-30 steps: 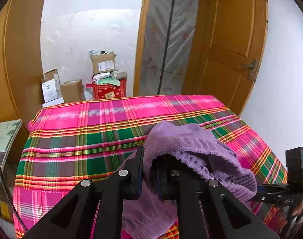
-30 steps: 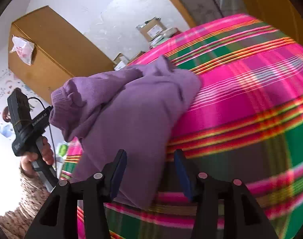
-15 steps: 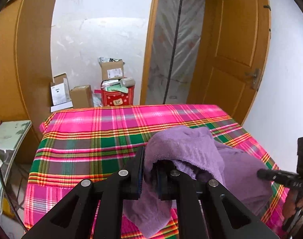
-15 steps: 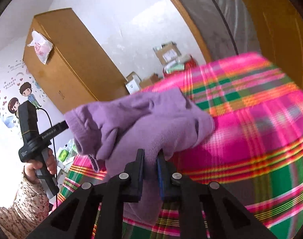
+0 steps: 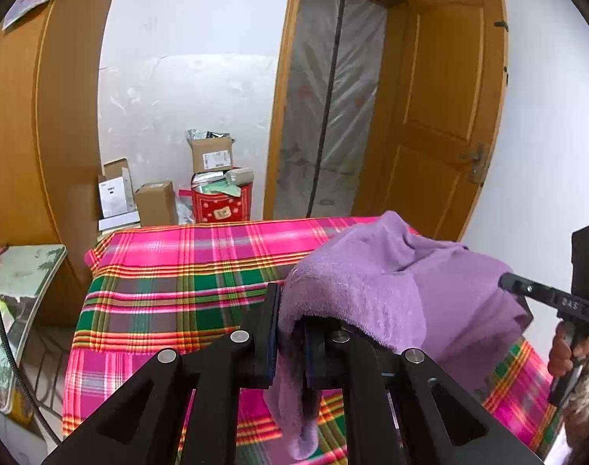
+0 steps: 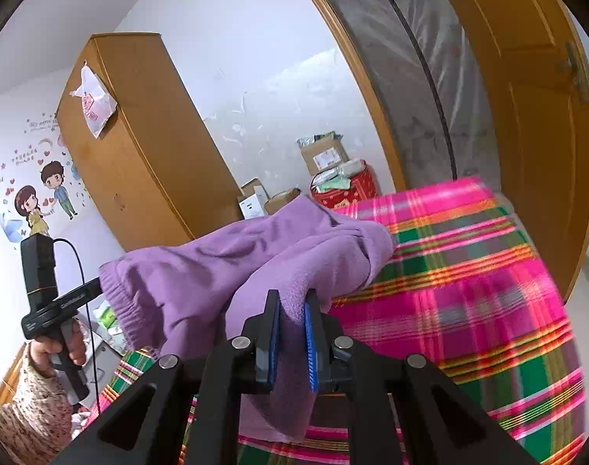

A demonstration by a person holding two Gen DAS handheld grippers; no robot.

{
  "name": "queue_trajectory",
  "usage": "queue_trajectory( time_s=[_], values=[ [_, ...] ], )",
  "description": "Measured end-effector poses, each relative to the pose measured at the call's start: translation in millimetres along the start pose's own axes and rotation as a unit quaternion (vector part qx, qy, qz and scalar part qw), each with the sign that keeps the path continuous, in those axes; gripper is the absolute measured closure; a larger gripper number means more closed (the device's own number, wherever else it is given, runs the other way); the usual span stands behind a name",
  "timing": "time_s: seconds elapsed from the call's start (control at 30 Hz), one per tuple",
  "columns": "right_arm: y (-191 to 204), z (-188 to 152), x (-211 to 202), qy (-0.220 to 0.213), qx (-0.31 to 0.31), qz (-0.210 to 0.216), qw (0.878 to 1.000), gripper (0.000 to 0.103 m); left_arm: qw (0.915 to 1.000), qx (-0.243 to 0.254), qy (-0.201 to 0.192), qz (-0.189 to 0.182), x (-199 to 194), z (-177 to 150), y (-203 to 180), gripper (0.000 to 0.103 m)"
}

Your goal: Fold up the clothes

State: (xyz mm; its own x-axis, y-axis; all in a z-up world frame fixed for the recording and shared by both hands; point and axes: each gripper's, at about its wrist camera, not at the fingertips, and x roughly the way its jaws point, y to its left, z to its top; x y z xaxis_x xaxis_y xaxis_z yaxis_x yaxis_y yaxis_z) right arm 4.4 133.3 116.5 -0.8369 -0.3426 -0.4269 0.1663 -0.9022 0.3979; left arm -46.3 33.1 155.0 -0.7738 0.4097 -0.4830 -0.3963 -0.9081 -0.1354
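Purple garment hides the near right part of the plaid bedcover and drapes over the left gripper fingertips. Garment's lower end is cut by the frame edge — right wrist view too. Box labels too small to read — illegible.

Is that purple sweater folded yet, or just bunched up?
Bunched up. The purple sweater hangs in loose, uneven drapes above the plaid bedspread, pinched by the left gripper and right gripper.

Bare plaid bedcover beneath and ahead; wardrobe left, door beyond.
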Motion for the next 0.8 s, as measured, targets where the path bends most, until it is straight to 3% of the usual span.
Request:
queue_trajectory(
  time_s=[0.27, 0.47, 0.8],
  values=[
    [2, 14, -25, -0.016, -0.019, -0.014, 1.000, 0.091, 0.9998, -0.017, -0.010, -0.009, -28, 2, -3, 0.092],
    [5, 16, -37, -0.015, -0.032, -0.020, 0.999, 0.091, 0.9995, -0.030, 0.013, 0.001, -27, -14, 4, 0.092],
    [-26, -11, 11, 0.053, -0.016, -0.094, 0.994, 0.091, 0.9939, -0.065, 0.075, 0.049, 19, -56, 42, 0.091]
  ],
)
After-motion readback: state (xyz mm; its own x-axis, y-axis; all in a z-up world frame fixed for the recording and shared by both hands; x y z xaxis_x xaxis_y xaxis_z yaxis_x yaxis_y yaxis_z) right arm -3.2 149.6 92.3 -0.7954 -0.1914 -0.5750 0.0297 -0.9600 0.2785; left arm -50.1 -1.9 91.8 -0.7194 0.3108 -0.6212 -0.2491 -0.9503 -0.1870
